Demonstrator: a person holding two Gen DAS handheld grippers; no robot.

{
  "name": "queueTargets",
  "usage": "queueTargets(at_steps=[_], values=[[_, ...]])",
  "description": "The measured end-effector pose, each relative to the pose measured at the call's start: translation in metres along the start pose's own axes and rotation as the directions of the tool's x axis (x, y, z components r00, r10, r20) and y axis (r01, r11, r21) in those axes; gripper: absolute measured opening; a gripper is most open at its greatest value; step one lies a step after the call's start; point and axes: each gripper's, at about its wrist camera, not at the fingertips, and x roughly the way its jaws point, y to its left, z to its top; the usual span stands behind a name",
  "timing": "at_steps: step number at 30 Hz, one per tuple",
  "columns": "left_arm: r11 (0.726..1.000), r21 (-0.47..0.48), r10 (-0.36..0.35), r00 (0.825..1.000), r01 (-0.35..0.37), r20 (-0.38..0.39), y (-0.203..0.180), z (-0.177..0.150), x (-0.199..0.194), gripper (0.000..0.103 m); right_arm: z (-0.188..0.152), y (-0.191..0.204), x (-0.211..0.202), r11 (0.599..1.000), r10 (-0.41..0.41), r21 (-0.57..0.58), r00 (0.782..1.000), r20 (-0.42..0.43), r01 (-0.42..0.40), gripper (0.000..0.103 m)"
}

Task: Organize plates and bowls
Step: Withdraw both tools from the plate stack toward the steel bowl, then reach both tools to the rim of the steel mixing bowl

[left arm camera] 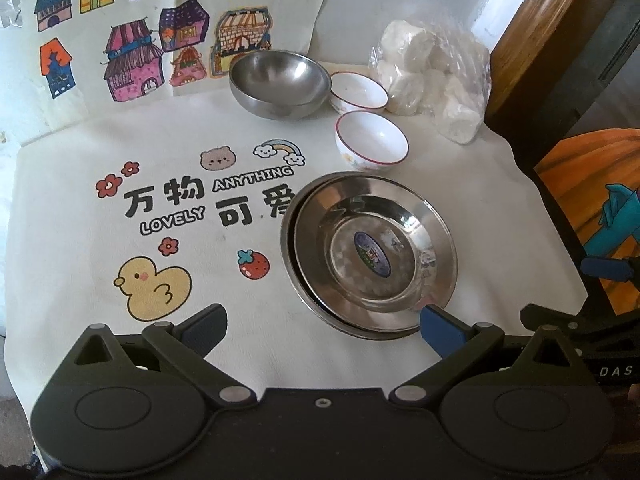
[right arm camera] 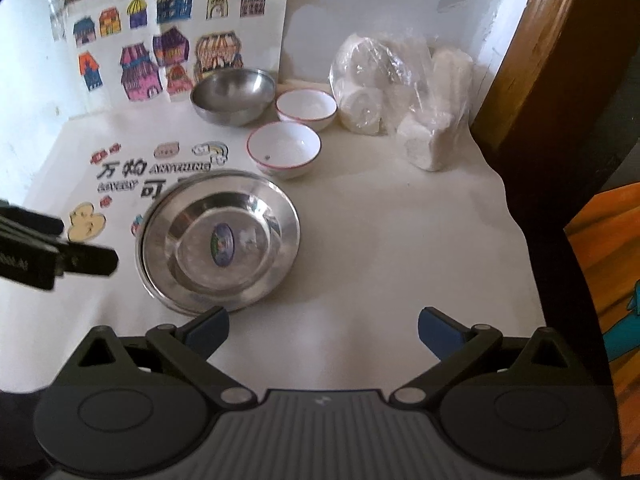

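Two steel plates lie stacked on the printed cloth, the top one with a blue sticker; the stack also shows in the right wrist view. Behind them stand a near white bowl with a red rim, a far white bowl and a steel bowl. My left gripper is open and empty, just in front of the plates. My right gripper is open and empty, to the right of the plates' near edge.
A plastic bag of white rolls sits at the back right. A paper with drawn houses leans on the wall. A wooden frame and an orange picture stand at the right table edge.
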Motion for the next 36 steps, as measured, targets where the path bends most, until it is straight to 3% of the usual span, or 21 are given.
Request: queueTargets(at_steps=[12, 22, 28, 36], values=[[1.0, -0.027, 0.013, 0.999, -0.014, -0.035, -0.001, 0.002, 0.018, 0.102, 0.005, -0.015, 0.019, 1.0, 0.012, -0.021, 0.999, -0.048, -0.013, 0.103], [0.987, -0.132, 0.091, 0.996, -0.093, -0.028, 0.0, 0.027, 0.034, 0.102, 0.034, -0.041, 0.059, 0.994, 0.083, -0.056, 0.992, -0.091, -0.089, 0.103], [0.959, -0.232, 0.161, 0.987, -0.163, -0.028, 0.007, 0.044, 0.04, 0.102, 0.061, -0.06, 0.087, 0.985, 0.151, -0.067, 0.985, -0.083, -0.157, 0.103], [0.886, -0.39, 0.267, 0.964, -0.251, -0.015, 0.022, 0.07, 0.047, 0.102, 0.094, -0.067, 0.11, 0.972, 0.218, -0.09, 0.976, 0.008, -0.217, 0.103]])
